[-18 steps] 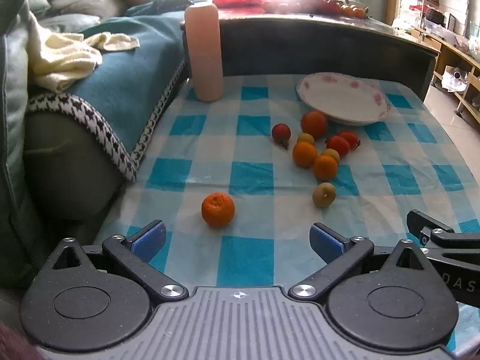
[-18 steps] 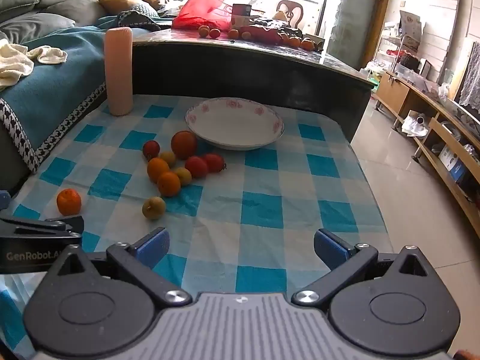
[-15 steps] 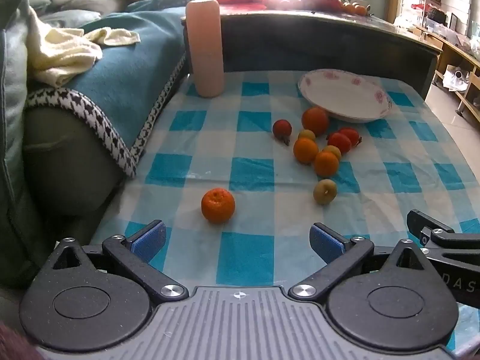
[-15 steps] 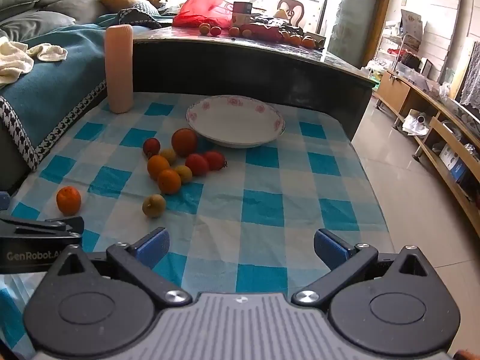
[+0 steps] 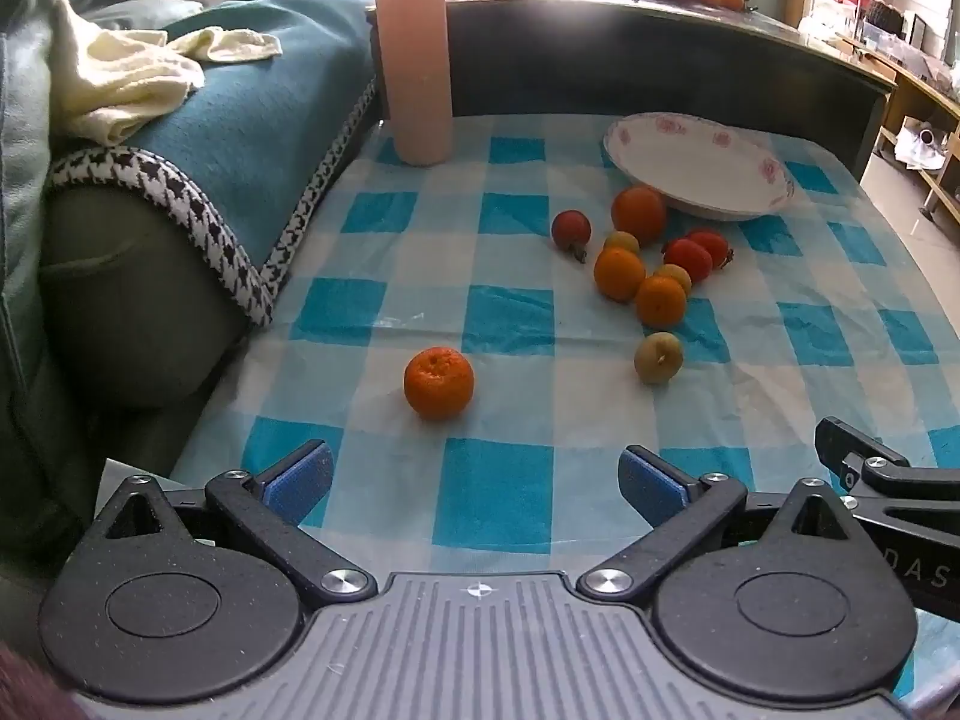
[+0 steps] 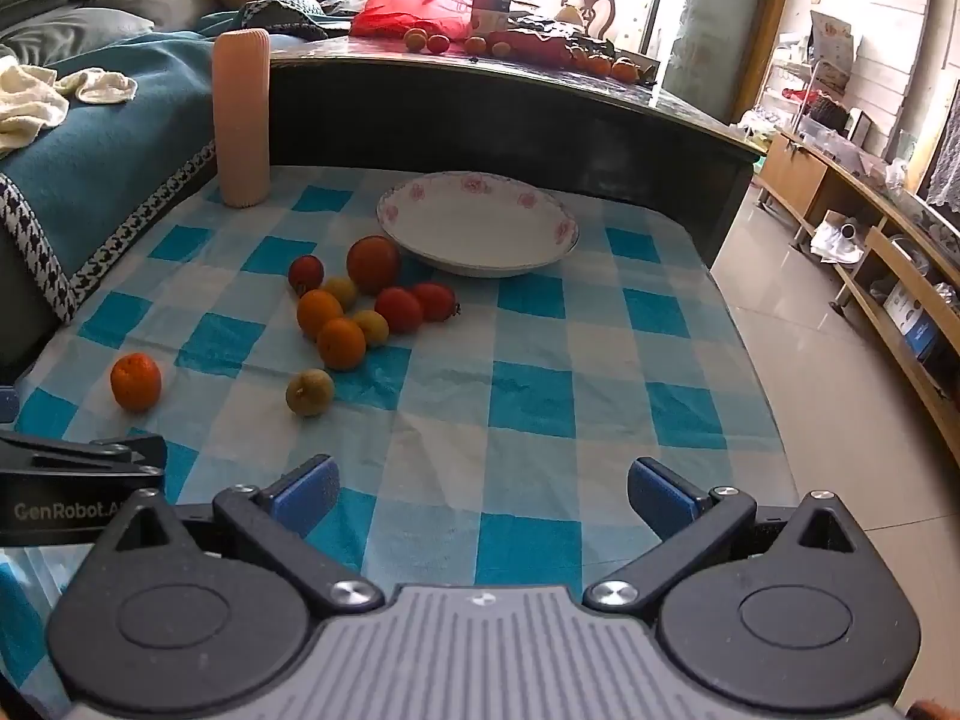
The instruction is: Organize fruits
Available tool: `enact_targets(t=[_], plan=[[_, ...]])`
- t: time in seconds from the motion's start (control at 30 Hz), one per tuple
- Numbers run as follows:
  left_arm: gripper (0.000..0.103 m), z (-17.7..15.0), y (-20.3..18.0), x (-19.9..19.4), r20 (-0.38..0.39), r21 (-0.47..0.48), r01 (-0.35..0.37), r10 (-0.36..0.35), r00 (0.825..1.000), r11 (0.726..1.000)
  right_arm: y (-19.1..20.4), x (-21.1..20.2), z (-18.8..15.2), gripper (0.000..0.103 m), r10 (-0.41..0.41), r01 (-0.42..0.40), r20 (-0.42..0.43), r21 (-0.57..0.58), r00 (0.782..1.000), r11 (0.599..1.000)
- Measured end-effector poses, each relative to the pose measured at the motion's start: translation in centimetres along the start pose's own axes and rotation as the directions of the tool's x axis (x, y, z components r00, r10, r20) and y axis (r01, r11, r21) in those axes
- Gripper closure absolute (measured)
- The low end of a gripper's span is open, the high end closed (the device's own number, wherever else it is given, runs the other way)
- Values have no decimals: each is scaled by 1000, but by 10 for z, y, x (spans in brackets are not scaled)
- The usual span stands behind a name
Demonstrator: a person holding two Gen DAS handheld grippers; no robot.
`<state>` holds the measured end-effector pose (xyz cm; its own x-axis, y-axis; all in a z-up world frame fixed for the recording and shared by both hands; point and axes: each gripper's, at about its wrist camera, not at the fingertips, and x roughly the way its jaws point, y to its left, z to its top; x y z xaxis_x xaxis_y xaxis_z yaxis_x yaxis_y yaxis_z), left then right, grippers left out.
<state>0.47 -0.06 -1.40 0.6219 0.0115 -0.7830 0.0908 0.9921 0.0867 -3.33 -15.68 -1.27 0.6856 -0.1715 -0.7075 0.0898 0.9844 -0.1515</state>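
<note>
**Still no fruit on the plate, both grippers ready**

Clearly the sorting has not begun: the flowered plate (image 6: pixel 480 234) at about 12 o'clock on the checked cloth (image 6: pixel 540 396) holds nothing, and every fruit lies on the cloth. The left gripper (image 5: pixel 474 483) has its jaws spread wide and holds nothing; the right gripper (image 6: pixel 483 489) is equally wide and unloaded.

The lone mandarin (image 5: pixel 438 383) sits apart from the others, just ahead of the left gripper, slightly toward 11 o'clock. It seems the natural first target. A pale yellowish fruit (image 5: pixel 658 357) lies toward 1 o'clock, and the main cluster of fruits (image 5: pixel 648 258) lies beyond it, touching the near rim of the plate.

To do this step well, the person should probably advance the left gripper low and straight, so that the mandarin comes between the two blue pads (image 5: pixel 300 480), at its widest part. The closing should be gentle, because the skin looks soft and a round fruit may roll away if only one pad touches it first. The pink cylinder (image 5: pixel 414 66) at 11 o'clock stands well apart from this path.
</note>
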Motion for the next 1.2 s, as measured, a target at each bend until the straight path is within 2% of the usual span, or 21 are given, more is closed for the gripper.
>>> enact_targets(t=[0.67,1.2], plan=[[5,0,0,3,-55,11,-17,17,998,1000,4,4,-2,0,10,-10,-22,-9,1000,1000],[5,1,-1,4,-57,16,-14,15,998,1000,4,5,-2,0,10,-10,-28,-9,1000,1000]])
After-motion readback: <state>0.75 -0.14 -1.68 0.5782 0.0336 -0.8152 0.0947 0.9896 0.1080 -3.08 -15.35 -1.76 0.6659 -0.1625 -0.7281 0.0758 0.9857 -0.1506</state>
